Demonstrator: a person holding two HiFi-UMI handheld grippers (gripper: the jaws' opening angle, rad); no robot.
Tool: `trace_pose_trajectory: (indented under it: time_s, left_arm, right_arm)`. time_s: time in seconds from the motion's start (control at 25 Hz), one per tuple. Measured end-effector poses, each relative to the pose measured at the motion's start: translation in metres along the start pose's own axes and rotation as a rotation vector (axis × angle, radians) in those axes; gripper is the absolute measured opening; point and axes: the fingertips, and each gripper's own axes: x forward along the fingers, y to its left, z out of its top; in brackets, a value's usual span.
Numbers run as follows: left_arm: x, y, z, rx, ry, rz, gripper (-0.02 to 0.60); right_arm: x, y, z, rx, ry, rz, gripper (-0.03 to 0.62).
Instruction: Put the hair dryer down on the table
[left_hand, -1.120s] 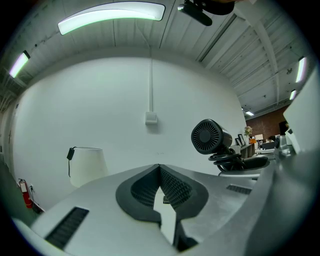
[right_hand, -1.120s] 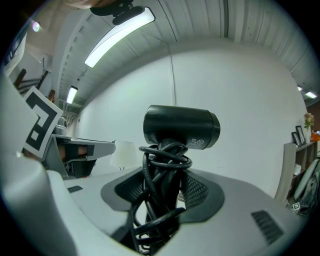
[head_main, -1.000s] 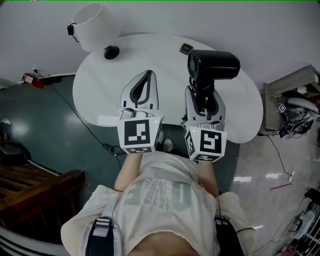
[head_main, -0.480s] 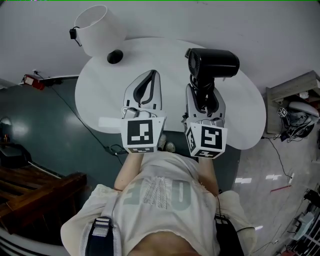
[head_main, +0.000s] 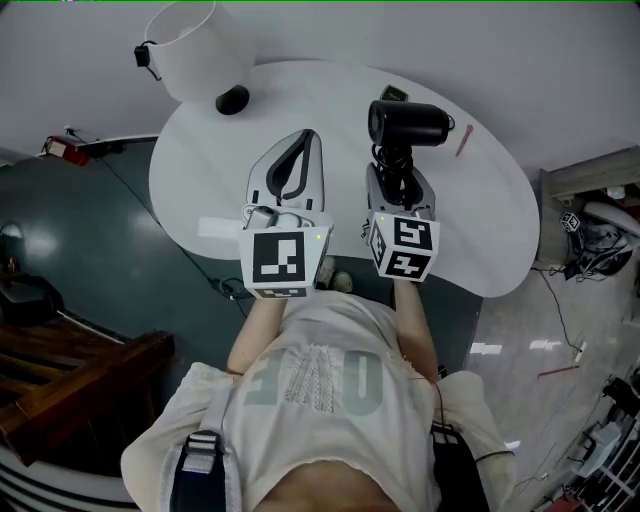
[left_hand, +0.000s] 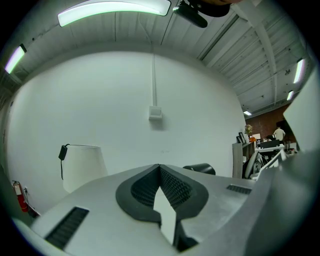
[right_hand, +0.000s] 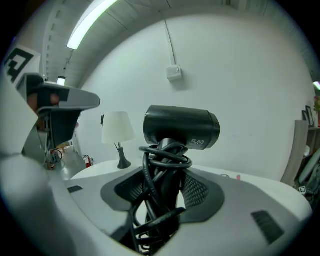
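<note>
- the table (head_main: 500, 230): white, rounded top, seen from above in the head view. everything listed below is on it or over it.
- person (head_main: 310, 400): light top, at the table's near edge, with one pair of tongs in each hand.
- lamp (head_main: 190, 45): white shade at the far left of the table. its dark base (head_main: 232, 99) stands on the table top.
- left tongs (left_hand: 160, 170): held over the left half of the table. we find the jaw tips pressed together, with nothing between them.
- right tongs (right_hand: 167, 187): held over the middle of the table, just beside the left pair. we find them clamped on the handle of the hair dryer (head_main: 410, 122), the jaws standing fairly wide around the handle and the cord wound on it.
- hair dryer: black and upright, with the barrel on top and lying crosswise. it is carried in the right tongs above the table, not lying on it.
- pink stick (head_main: 464, 140): lies on the table, to the right of the barrel in the head view.
- small dark item (head_main: 394, 94): on the table's far edge, beyond the dryer. we cannot tell what it is.
</note>
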Motion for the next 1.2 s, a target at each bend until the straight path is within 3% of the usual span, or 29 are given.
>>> trace_pose_trajectory:
  time_s: [0.36, 0.56, 0.72, 0.96, 1.2]
  left_arm:
    - [0.011, 0.005, -0.012, -0.004, 0.031, -0.003, 0.005]
    - [0.011, 0.009, -0.015, 0.002, 0.034, 0.003, 0.005]
    - [0.011, 0.012, -0.02, 0.007, 0.055, 0.011, 0.006]
    - [0.012, 0.012, -0.021, 0.019, 0.066, 0.017, 0.005]
    - [0.013, 0.008, -0.021, 0.027, 0.068, 0.009, 0.005]
  right_arm:
    - [0.044, -0.003, -0.12, 0.024, 0.333, -0.007, 0.224]
    - [0.047, -0.006, -0.162, 0.0, 0.449, -0.015, 0.224]
    - [0.05, -0.007, -0.178, 0.0, 0.488, -0.024, 0.224]
    - [0.056, -0.006, -0.184, -0.089, 0.495, -0.041, 0.224]
    - [0.059, -0.007, -0.186, -0.031, 0.505, -0.033, 0.232]
